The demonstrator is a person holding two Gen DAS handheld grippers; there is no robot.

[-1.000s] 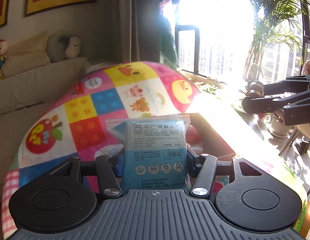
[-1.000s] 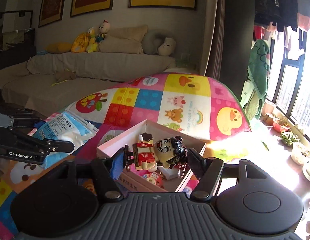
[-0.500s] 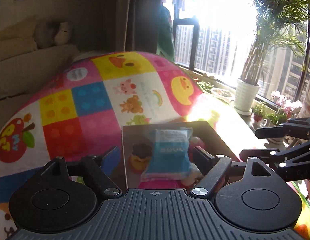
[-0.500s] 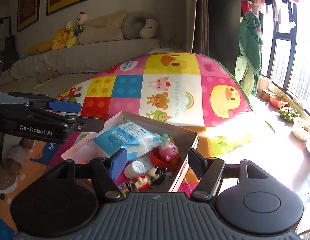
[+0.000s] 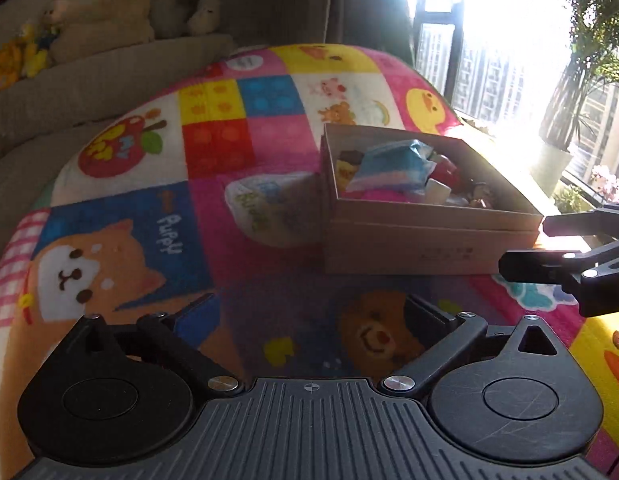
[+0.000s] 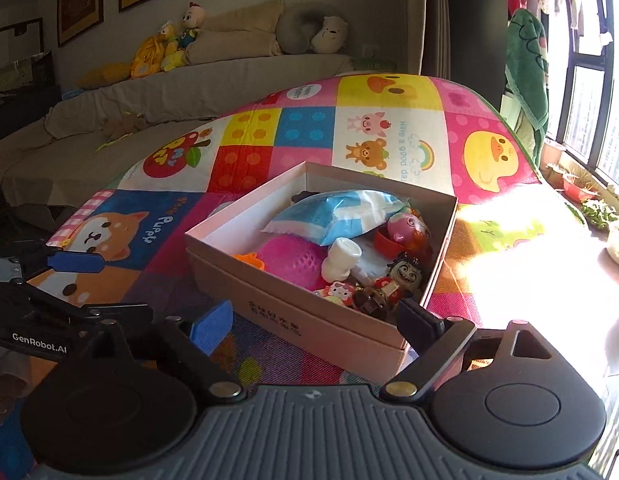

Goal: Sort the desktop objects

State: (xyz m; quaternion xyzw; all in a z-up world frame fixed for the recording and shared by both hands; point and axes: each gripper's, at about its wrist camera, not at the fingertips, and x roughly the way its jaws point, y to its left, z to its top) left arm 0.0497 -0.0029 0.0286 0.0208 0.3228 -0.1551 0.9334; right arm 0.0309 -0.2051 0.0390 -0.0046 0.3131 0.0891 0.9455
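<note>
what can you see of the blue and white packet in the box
The blue and white packet is a soft, crinkly plastic pouch, pale blue with white ends and small print too blurred to read. It lies tilted across the far half of the open cardboard box, on top of the other contents. Its lower edge rests on the pink ball, and a round pink toy sits at its right end. Neither gripper touches it. The left wrist view shows it slumped the same way.

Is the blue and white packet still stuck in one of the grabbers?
No, the blue and white packet lies in the box on top of the toys, and both grippers are open and empty.
</note>
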